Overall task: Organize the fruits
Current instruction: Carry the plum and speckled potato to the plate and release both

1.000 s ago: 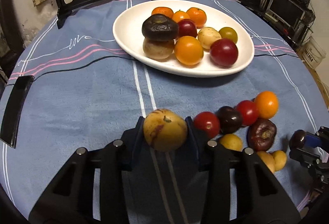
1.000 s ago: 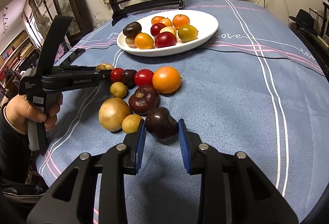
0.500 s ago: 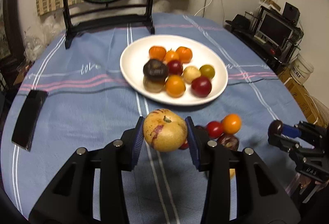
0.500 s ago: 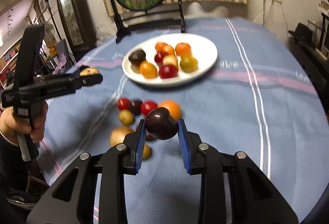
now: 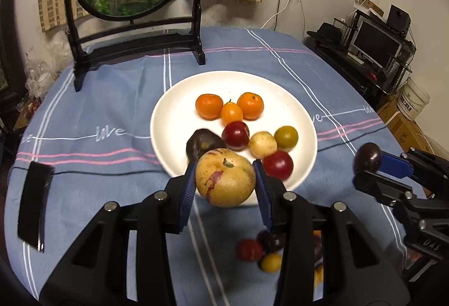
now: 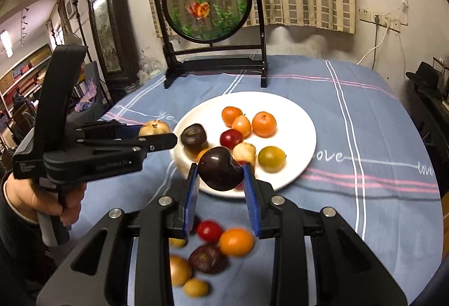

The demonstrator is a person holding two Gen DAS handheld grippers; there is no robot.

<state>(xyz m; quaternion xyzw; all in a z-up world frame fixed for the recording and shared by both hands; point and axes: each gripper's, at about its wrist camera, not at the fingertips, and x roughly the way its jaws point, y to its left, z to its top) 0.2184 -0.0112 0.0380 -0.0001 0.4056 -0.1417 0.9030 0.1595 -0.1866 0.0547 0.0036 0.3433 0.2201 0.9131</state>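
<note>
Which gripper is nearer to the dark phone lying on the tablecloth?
Left. The left gripper, holding a yellow fruit, is on the phone's side of the white plate; the right gripper is across the table beyond it.

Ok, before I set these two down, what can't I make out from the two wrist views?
- Left wrist: loose fruits on the tablecloth are blurred and partly hidden behind the left gripper.
- Left wrist: yellow fruit covers the plate's near rim.
- Right wrist: dark plum in the right gripper hides fruits behind it.

Black plastic tongs (image 5: pixel 226 188) with blue ribbed pads (image 6: pixel 250 202), silver screws, pistol-style handle, dark sleeve (image 6: pixel 16 224) with pale cuff
</note>
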